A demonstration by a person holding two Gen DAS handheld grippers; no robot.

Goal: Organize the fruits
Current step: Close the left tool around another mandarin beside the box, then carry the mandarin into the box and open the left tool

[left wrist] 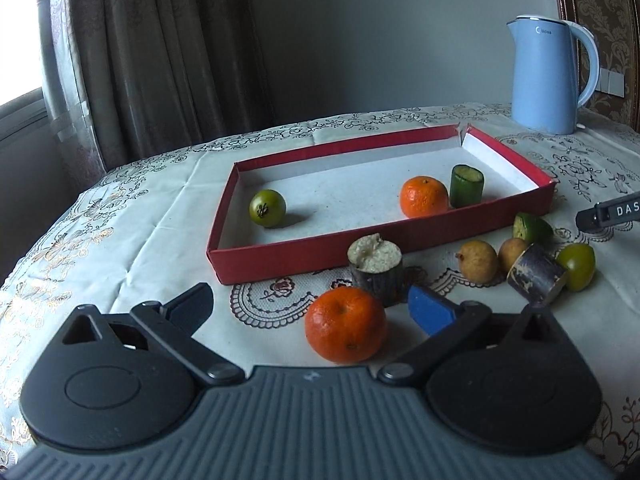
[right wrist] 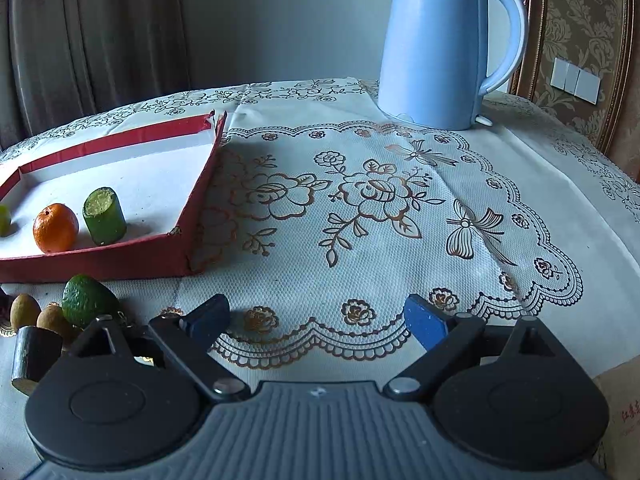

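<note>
In the red tray (left wrist: 276,258) on the bench sit a green fruit (left wrist: 267,207), an orange (left wrist: 424,196) and a green cut piece (left wrist: 466,186); seven pieces wait outside. My left claw (left wrist: 310,312) gapes wide around the nearest orange (left wrist: 345,324). My right claw (right wrist: 316,322) hovers wide, empty.

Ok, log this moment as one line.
left gripper: open, around orange | right gripper: open, empty | red tray: orange, green fruit, green cane piece inside | rest outside
</note>
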